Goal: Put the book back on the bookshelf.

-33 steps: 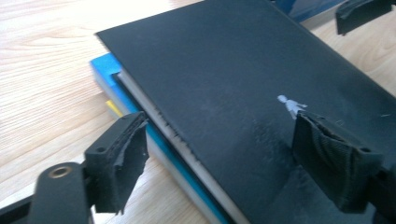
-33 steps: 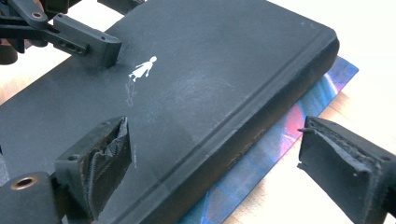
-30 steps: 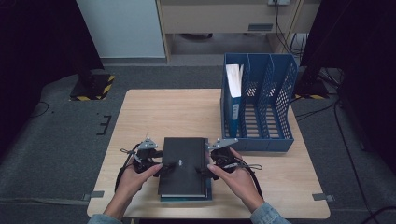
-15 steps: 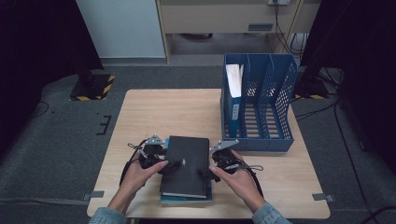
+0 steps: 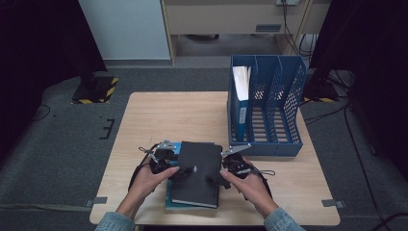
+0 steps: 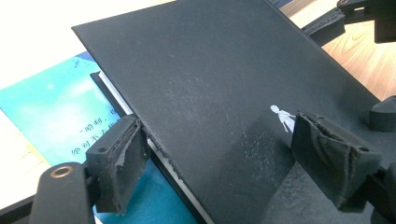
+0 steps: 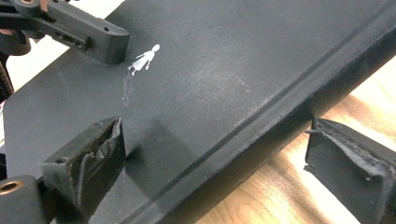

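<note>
Table (image 5: 159,115), pale wood. Blue file rack (image 5: 266,108) at far right of table, white papers (image 5: 241,82) upright in its left slot. Black book (image 5: 197,173) near front edge of table, left of rack, lying askew on blue book (image 6: 51,112).

Left gripper (image 5: 179,169) at black book's left edge: jaws wide, one under lifted cover edge, one on top; grip unclear.

Right gripper (image 5: 216,177) astride book's right edge, jaws just opening, pads clear of book.
</note>
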